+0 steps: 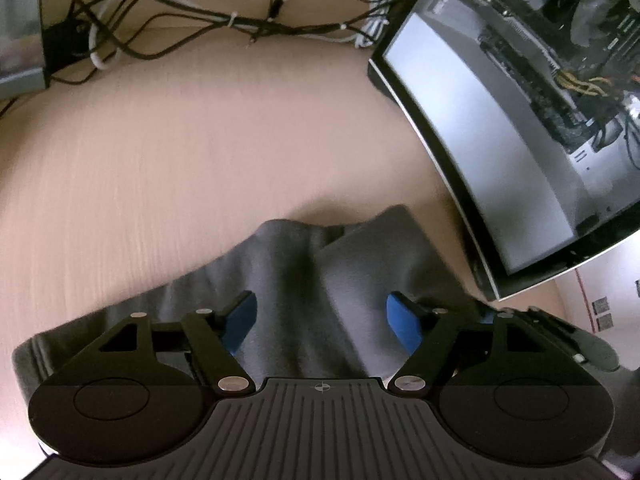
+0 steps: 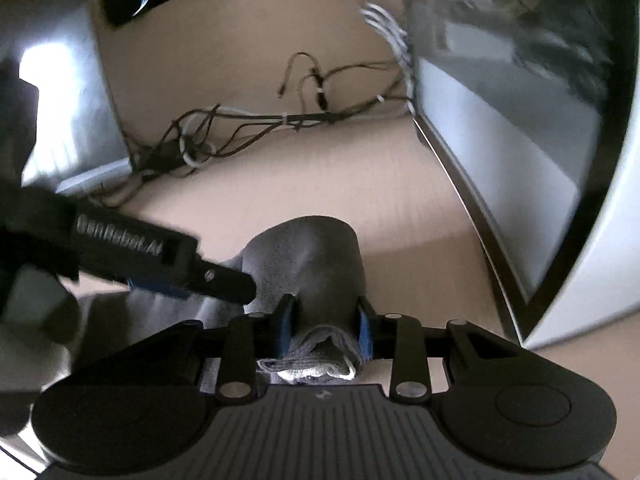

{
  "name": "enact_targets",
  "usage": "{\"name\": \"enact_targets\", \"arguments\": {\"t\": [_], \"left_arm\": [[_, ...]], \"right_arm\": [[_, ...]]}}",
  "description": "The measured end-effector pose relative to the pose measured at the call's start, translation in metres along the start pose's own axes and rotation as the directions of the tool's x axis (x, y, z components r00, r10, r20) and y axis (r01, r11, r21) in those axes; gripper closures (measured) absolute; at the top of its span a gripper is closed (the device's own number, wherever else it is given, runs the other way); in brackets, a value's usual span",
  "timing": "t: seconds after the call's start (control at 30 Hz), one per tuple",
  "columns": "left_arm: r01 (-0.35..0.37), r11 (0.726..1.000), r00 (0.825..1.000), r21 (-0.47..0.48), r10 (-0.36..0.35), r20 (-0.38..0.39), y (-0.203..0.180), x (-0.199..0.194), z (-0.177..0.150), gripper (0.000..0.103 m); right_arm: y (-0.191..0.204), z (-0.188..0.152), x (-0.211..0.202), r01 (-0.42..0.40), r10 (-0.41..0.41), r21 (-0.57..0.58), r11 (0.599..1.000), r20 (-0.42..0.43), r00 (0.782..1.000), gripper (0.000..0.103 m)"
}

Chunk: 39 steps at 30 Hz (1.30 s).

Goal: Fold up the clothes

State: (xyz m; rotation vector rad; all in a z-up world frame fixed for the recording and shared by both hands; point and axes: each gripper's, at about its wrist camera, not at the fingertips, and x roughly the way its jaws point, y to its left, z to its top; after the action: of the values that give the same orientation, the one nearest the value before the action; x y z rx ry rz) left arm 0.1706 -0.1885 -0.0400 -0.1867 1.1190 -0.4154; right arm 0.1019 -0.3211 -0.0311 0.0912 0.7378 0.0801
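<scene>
A grey garment (image 1: 304, 280) lies on the beige table, bunched with a fold down its middle. My left gripper (image 1: 322, 318) is open, its blue pads (image 1: 242, 320) spread wide just above the cloth. My right gripper (image 2: 326, 324) is shut on a bunched part of the same grey garment (image 2: 312, 256), whose ribbed hem (image 2: 316, 360) shows between the fingers. The left gripper (image 2: 228, 280) also shows in the right wrist view, reaching in from the left beside the held cloth.
An open computer case (image 1: 520, 120) stands at the right on the table; it also shows in the right wrist view (image 2: 520, 140). A tangle of cables (image 1: 224, 24) lies at the back. A grey box (image 1: 20, 32) stands far left.
</scene>
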Motion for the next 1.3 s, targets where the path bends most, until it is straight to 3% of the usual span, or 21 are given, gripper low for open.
{"name": "enact_targets", "arguments": {"t": [0.1, 0.23, 0.33, 0.43, 0.63, 0.77, 0.9, 0.97, 1.03, 1.17, 1.3], "left_arm": [[0.009, 1.000, 1.000, -0.002, -0.009, 0.019, -0.002, -0.008, 0.003, 0.027], [-0.006, 1.000, 0.999, 0.007, 0.006, 0.037, -0.006, -0.012, 0.004, 0.027], [-0.044, 0.999, 0.998, 0.012, 0.044, 0.035, -0.006, -0.009, 0.003, 0.026], [-0.065, 0.998, 0.997, 0.001, 0.065, 0.029, 0.000, -0.006, 0.003, 0.023], [-0.093, 0.996, 0.995, -0.007, 0.093, 0.027, 0.007, -0.006, -0.001, 0.022], [-0.105, 0.994, 0.994, -0.015, 0.105, 0.027, 0.011, -0.008, -0.002, 0.021], [-0.131, 0.991, 0.991, -0.033, 0.132, 0.026, 0.019, -0.013, -0.005, 0.020], [-0.152, 0.987, 0.988, -0.044, 0.153, 0.025, 0.025, -0.016, -0.007, 0.023], [-0.166, 0.984, 0.986, -0.062, 0.168, 0.023, 0.033, -0.021, -0.008, 0.026], [-0.106, 0.987, 0.992, -0.117, 0.113, 0.063, 0.044, -0.042, -0.008, 0.025], [-0.081, 0.990, 0.989, -0.112, 0.093, 0.111, 0.041, -0.058, -0.003, 0.023]], "right_arm": [[0.029, -0.005, 0.002, 0.059, -0.053, -0.180, 0.982, 0.041, 0.998, 0.071], [0.061, -0.019, 0.001, 0.111, -0.079, -0.397, 0.911, 0.098, 0.992, 0.070], [0.076, -0.027, 0.000, 0.115, -0.065, -0.495, 0.861, 0.116, 0.991, 0.068], [0.071, -0.024, -0.002, 0.071, -0.025, -0.478, 0.875, 0.102, 0.994, 0.062], [0.026, 0.002, -0.012, -0.115, 0.126, -0.169, 0.979, 0.057, 0.990, 0.047], [0.001, 0.003, 0.002, -0.189, 0.189, 0.024, 0.982, 0.005, 0.982, 0.036], [0.004, 0.001, 0.012, -0.209, 0.210, 0.063, 0.976, -0.011, 0.978, 0.034], [0.014, 0.002, 0.013, -0.179, 0.179, 0.016, 0.984, 0.006, 0.984, 0.049], [0.030, 0.001, 0.009, -0.131, 0.133, -0.085, 0.988, 0.027, 0.991, 0.056], [0.062, -0.007, 0.002, -0.067, 0.083, -0.277, 0.959, 0.045, 0.996, 0.056], [0.090, -0.015, -0.003, -0.033, 0.067, -0.432, 0.901, 0.065, 0.996, 0.056]]}}
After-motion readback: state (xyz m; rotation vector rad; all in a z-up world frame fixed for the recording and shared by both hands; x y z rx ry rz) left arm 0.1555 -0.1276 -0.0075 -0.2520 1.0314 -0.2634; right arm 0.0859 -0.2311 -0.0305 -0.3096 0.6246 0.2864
